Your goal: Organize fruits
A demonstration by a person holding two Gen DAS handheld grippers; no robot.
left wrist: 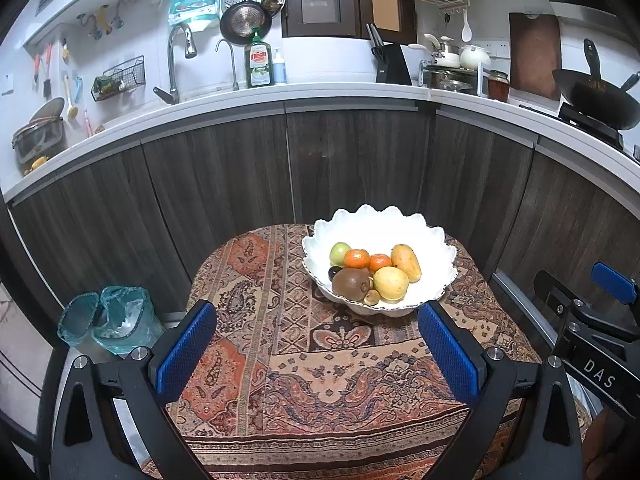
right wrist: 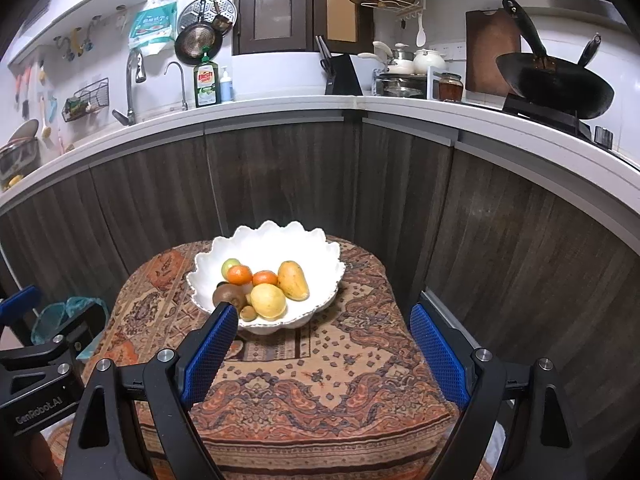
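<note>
Blue-padded black left gripper [left wrist: 318, 350] sits closest, its jaws spread wide with nothing between them, only the patterned orange and brown cloth on the small table [left wrist: 320, 380] showing through the gap. Beside it, the blue-padded black right gripper [right wrist: 324, 354] is spread wide too and holds nothing. A little farther on, near the back of the table, stands the white bowl with a wavy rim [left wrist: 436, 240]. All the fruit lies inside it: a brown kiwi [left wrist: 351, 282], a yellow round fruit [left wrist: 391, 282], a long yellow-orange mango [left wrist: 406, 262], two small oranges [left wrist: 357, 259] and a green apple [left wrist: 340, 253]. No fruit lies out on the cloth, so the sorting looks finished or close to it, though I cannot be sure. If more is to be done, a gripper must go forward and down over one fruit without bumping the rim. Only the left view shows the two green-lined bins [left wrist: 108, 316] clearly, plus a tiny brown fruit [left wrist: 372, 297] in full. In the right view, the kiwi is partly hidden by a pad. Behind everything runs the dark wooden cabinet [right wrist: 320, 184] under the white counter.
</note>
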